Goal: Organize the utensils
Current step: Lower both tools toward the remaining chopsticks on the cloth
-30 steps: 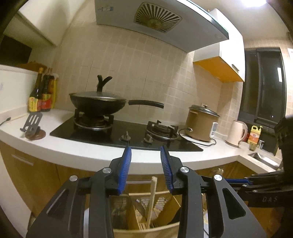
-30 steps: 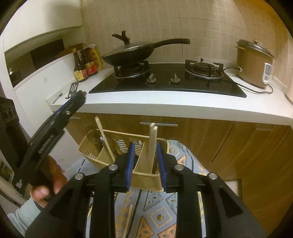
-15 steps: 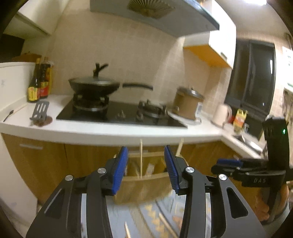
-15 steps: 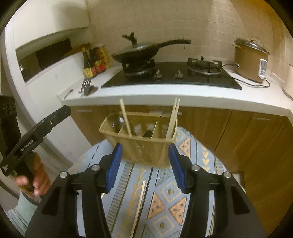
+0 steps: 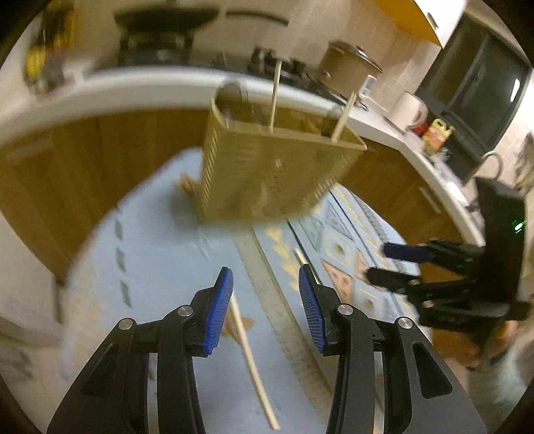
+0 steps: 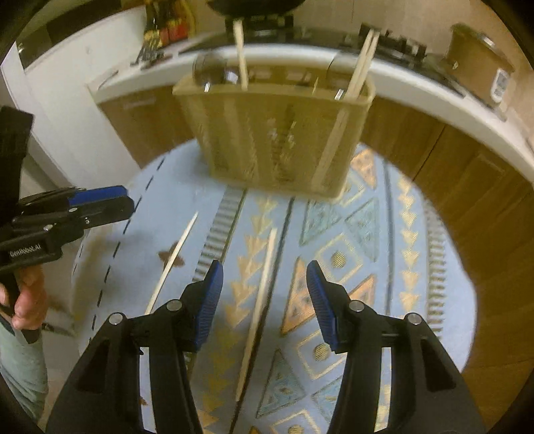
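Observation:
A tan slatted utensil basket [image 6: 277, 133] stands on a blue patterned rug [image 6: 367, 267]; it also shows in the left wrist view [image 5: 267, 173]. Chopsticks [image 6: 360, 63] and a spoon stand in its compartments. Two loose chopsticks lie on the rug: one [image 6: 257, 310] between my right gripper's fingers, one [image 6: 172, 263] further left, also seen in the left wrist view [image 5: 250, 360]. My right gripper [image 6: 263, 300] is open and empty above the rug. My left gripper [image 5: 263, 313] is open and empty, also visible at the left of the right wrist view [image 6: 96, 203].
Wooden cabinets [image 6: 467, 173] and a white countertop [image 6: 434, 96] curve behind the basket. A stove with a wok, sauce bottles [image 6: 163, 26] and a rice cooker [image 6: 477, 63] sit on the counter. A white wall panel [image 6: 66, 100] stands at left.
Both grippers tilted down from the counter toward the rug and drew back from the basket. My right gripper released the chopsticks into the basket and opened wide. The view is motion-blurred.

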`<state>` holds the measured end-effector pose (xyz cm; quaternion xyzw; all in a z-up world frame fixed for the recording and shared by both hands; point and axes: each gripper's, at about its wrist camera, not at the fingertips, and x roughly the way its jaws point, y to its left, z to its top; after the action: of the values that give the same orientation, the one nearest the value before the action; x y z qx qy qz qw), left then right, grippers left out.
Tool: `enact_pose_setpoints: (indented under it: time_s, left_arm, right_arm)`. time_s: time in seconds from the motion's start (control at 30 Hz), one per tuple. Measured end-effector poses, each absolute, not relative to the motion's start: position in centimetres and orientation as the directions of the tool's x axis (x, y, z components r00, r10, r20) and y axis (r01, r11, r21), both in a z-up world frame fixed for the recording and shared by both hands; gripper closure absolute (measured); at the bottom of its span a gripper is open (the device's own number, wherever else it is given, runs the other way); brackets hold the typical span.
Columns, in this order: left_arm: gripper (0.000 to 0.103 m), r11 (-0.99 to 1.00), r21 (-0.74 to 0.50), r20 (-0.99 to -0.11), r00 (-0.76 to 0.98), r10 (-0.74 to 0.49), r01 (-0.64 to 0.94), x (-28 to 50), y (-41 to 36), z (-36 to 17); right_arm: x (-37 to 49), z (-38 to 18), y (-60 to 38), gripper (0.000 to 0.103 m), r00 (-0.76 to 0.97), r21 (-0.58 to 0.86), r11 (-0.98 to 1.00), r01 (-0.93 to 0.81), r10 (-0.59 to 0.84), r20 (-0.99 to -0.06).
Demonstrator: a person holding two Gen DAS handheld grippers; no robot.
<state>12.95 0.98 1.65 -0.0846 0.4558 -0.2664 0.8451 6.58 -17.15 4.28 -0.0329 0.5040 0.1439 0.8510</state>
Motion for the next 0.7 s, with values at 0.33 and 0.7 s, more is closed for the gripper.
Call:
enact_pose_setpoints:
  time_s: [0.33, 0.7]
  left_arm:
    - [0.069, 0.891, -0.34, -0.85, 0.307, -0.428, 0.299, 14.9, 0.4, -4.3]
    - [0.079, 0.914, -0.251, -0.909, 0.247, -0.336, 0.32, 16.1, -1.1, -6.1]
  right_arm:
    - [8.8, -1.0, -16.9, 0.069, 0.311, 0.166, 0.96, -0.225, 0.233, -0.922]
    - [10.1, -3.4, -16.6, 0.078, 0.247, 0.171, 0.963, -0.206, 0.22, -0.944]
